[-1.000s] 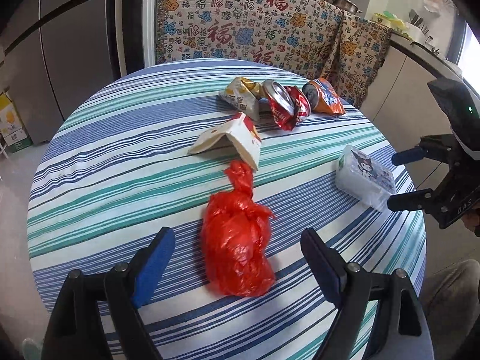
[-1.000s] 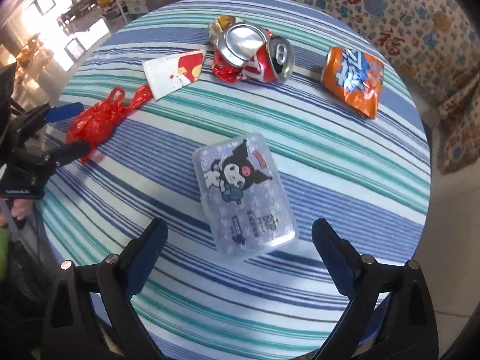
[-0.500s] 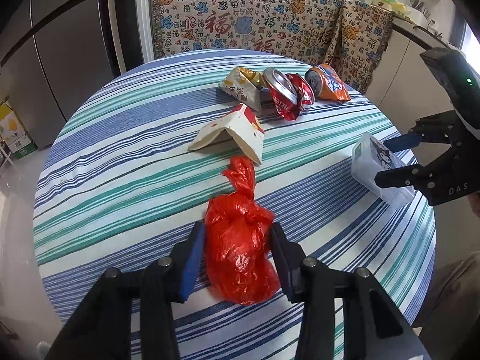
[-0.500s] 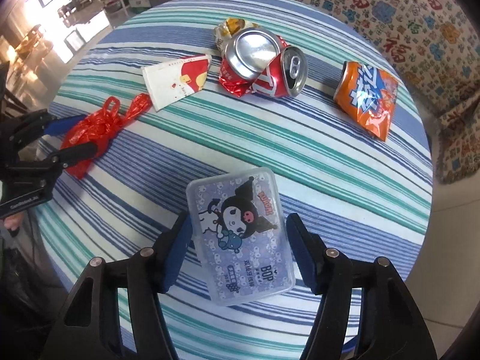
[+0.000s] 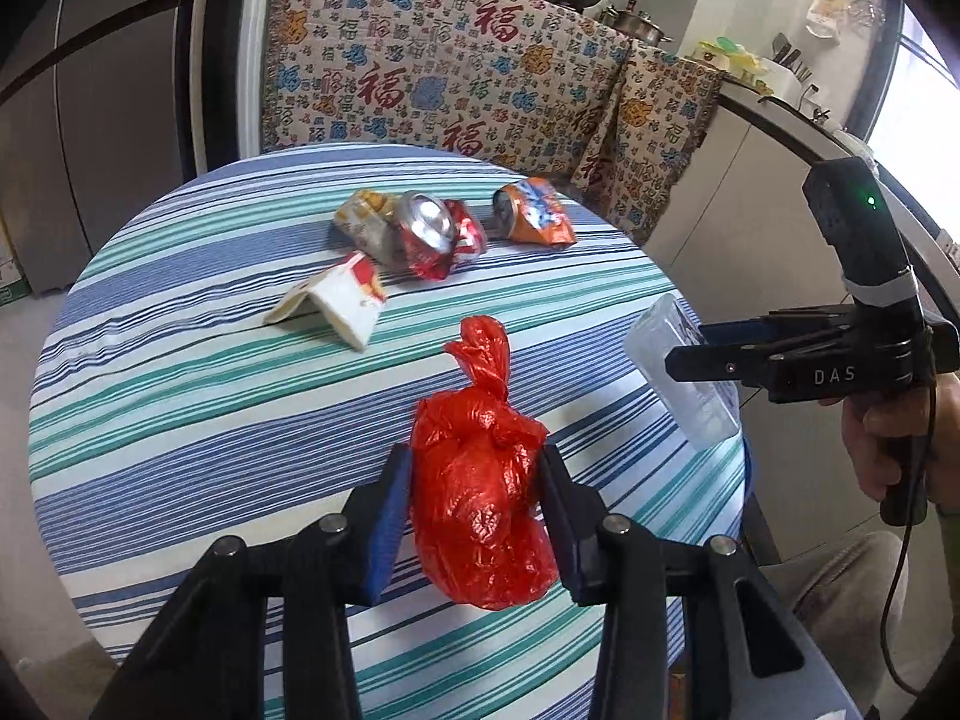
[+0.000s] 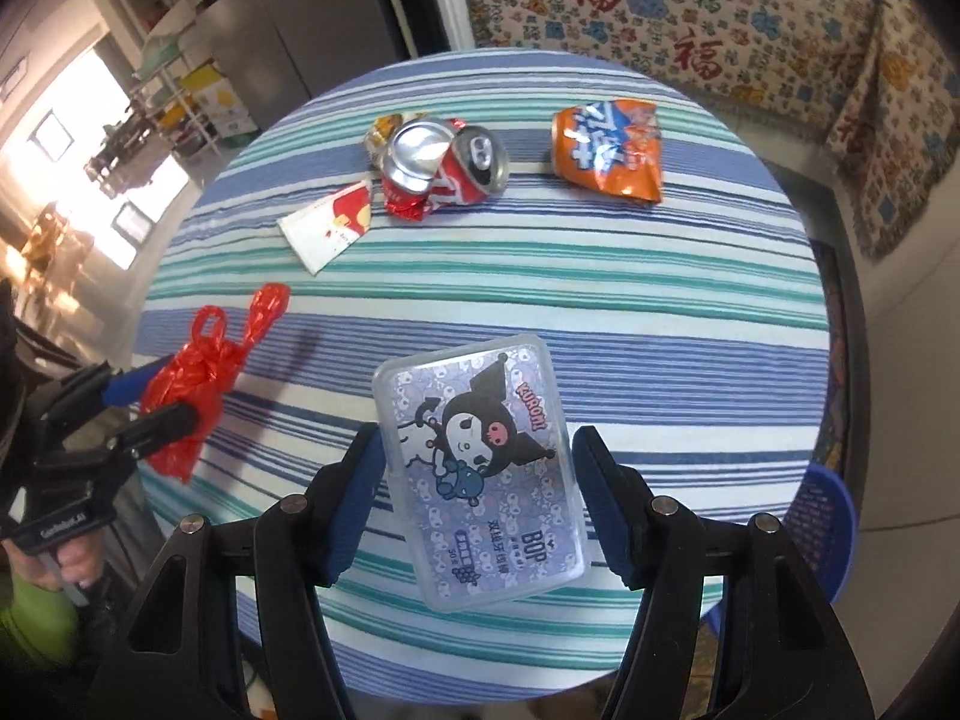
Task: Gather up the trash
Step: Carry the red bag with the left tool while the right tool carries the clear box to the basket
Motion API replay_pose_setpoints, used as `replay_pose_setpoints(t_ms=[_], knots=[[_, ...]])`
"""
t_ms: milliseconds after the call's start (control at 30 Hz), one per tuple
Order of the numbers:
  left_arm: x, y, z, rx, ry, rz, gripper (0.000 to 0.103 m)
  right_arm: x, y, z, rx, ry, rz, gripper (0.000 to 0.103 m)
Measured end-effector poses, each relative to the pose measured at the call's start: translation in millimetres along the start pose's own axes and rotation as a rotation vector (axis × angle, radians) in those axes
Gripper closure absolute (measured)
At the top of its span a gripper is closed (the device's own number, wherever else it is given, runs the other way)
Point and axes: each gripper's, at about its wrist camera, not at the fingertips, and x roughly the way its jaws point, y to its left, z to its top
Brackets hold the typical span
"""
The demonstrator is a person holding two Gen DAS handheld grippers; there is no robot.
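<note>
- The left gripper (image 5: 477, 498) is clenched on a knotted red plastic bag (image 5: 480, 498); both blue pads press into its crinkled sides, and its twisted handle sticks up past the fingertips.
- In the right wrist view the bag appears to hang clear of the table near its left edge, though I cannot be sure of a gap beneath it.
- The right gripper (image 6: 477, 468) grasps a clear rectangular plastic box with a cartoon character on its lid (image 6: 480, 468), one finger against each long side. From the left wrist view the box is tilted and sits past the right rim of the table.
- A hand (image 5: 882, 438) wraps the right gripper's handle; a green light glows on the black stalk above it.
- The round table with the blue, teal and white striped cloth (image 6: 600, 300) carries the other rubbish towards its far side.
- A folded white and red paper carton (image 6: 330, 225) lies nearest the bag.
- Behind the carton is a crushed red drinks can with a silver top (image 6: 441, 171), touching a crumpled yellow and white wrapper (image 5: 363, 222).
- A crushed orange can with blue and white print (image 6: 609, 150) lies apart, to the right of the red can.
- A blue mesh basket (image 6: 819, 516) shows below the table's right edge.
</note>
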Motion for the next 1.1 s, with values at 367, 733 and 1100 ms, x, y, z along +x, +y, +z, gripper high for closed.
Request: replay_pose_setpoints(t_ms=[367,733,1100], knots=[[52,-147,33,0.162,0.010,-0.164,0.061,-82,-161,-68,0.380,-0.125,-0.161,0.037],[152,-279,33,0.257,0.085,-0.284,0.061,-80,-305,-160,0.710,-0.146,-0.269,0.037],[256,-326,19,0.270,0.177,-0.291,0.061,-57,-367,-214,0.905,-0.226,-0.166,0.037]])
